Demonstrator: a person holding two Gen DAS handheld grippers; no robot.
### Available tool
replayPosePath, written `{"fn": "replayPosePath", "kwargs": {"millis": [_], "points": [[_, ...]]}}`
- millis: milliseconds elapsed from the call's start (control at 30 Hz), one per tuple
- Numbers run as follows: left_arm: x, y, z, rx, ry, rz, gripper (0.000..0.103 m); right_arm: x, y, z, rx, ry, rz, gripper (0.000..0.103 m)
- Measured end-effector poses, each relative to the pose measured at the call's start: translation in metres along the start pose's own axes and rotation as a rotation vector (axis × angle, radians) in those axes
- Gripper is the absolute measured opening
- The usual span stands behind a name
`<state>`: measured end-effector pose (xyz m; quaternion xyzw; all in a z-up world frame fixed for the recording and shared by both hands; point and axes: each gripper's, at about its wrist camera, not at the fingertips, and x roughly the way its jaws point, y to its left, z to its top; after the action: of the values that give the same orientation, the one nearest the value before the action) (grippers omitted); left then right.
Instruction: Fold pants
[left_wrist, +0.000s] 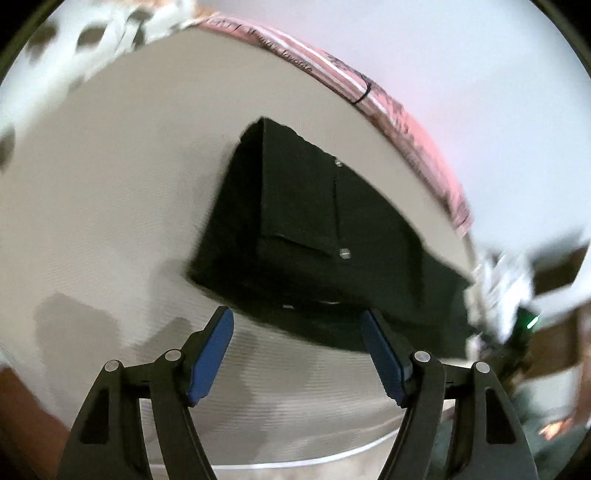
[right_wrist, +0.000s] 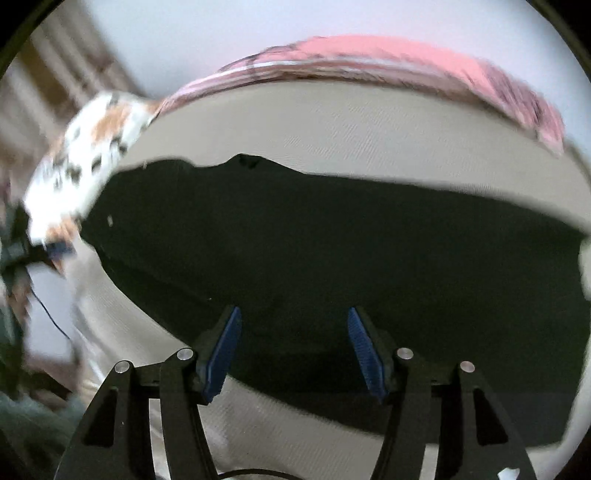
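black pants (left_wrist: 332, 229) lie partly folded on the bed sheet (left_wrist: 110, 203), more folds likely left; left gripper (left_wrist: 297, 354) and right gripper (right_wrist: 294, 350) both spread wide, empty.

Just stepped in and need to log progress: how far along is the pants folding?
Done: the black pants lie on the bed already doubled, one layer over another. In hand: nothing; the left tool and right tool are both open above the cloth. Left: probably another fold, since the right view shows a long stretch.
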<state>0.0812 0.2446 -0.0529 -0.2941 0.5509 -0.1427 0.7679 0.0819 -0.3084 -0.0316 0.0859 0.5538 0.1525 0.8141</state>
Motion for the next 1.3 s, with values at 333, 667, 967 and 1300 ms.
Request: {"fn": "replayPosePath", "kwargs": {"millis": [333,667,967,1300], "points": [[0.043,0.014,0.018,-0.272,-0.005,-0.102,0.071,0.031,-0.052,-0.026,0.403,-0.005,0.108,0.055],[0.05,0.024,0.023,-0.29,-0.009,-0.034,0.034,0.043,-0.068,-0.014,0.48,-0.066,0.035,0.018],[0.034,-0.018,0.051,-0.047,-0.059,0.014,0.019,0.023,-0.06,-0.025,0.448,-0.065,0.012,0.006],[0.05,0.0,0.037,0.106,0.046,0.164,0.018,0.027,-0.046,-0.058,0.418,0.038,-0.008,0.006]]}}
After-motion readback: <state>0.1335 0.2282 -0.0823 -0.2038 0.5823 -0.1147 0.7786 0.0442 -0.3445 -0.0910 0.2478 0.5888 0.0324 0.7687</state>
